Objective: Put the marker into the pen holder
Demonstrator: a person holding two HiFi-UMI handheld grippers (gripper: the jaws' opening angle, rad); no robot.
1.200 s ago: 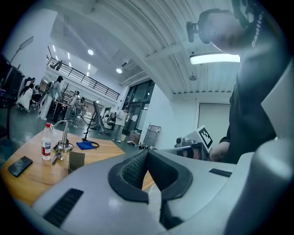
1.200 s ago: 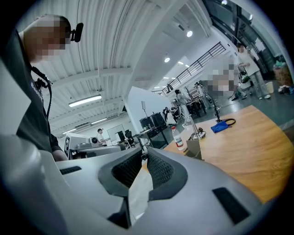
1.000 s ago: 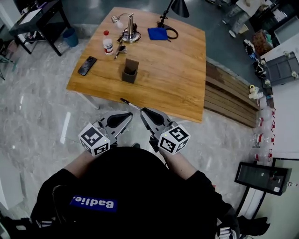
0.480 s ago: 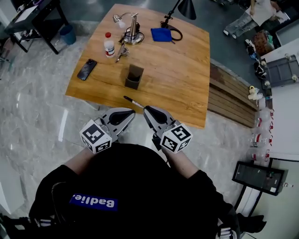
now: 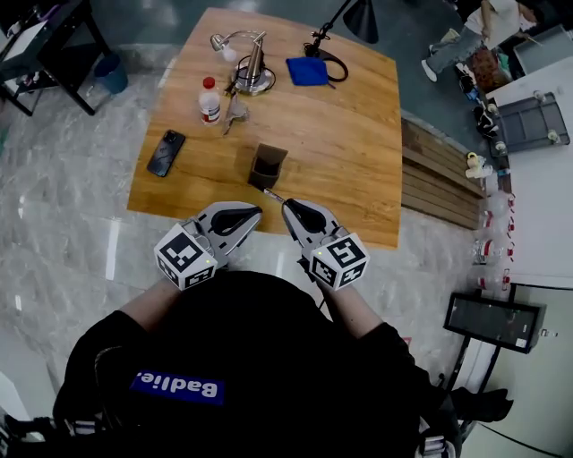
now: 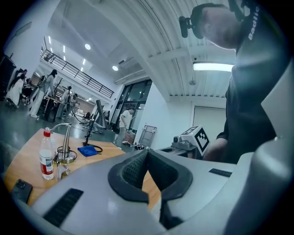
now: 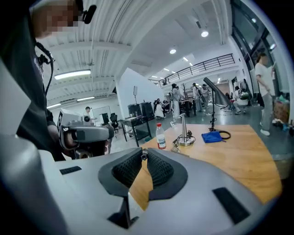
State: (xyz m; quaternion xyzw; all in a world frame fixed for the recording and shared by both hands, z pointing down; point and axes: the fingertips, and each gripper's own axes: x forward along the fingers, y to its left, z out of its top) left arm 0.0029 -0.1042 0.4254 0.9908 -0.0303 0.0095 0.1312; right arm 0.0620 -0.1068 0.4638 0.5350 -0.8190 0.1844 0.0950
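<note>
Head view: right gripper (image 5: 288, 206) pinches the marker (image 5: 272, 195) just beside the pen holder (image 5: 267, 166); left gripper (image 5: 256, 212) sits closed, empty. Best to raise the marker, tilt it upright above the holder's opening, then release.

On the one table (image 5: 358, 161), round the one pen holder (image 5: 267, 166), are one marker (image 5: 272, 195), one bottle (image 5: 209, 101), one phone (image 5: 166, 153), one blue cloth (image 5: 307, 71), two lamps (image 5: 249, 67) (image 5: 354, 16) and two grippers (image 5: 255, 213) (image 5: 286, 207).
</note>
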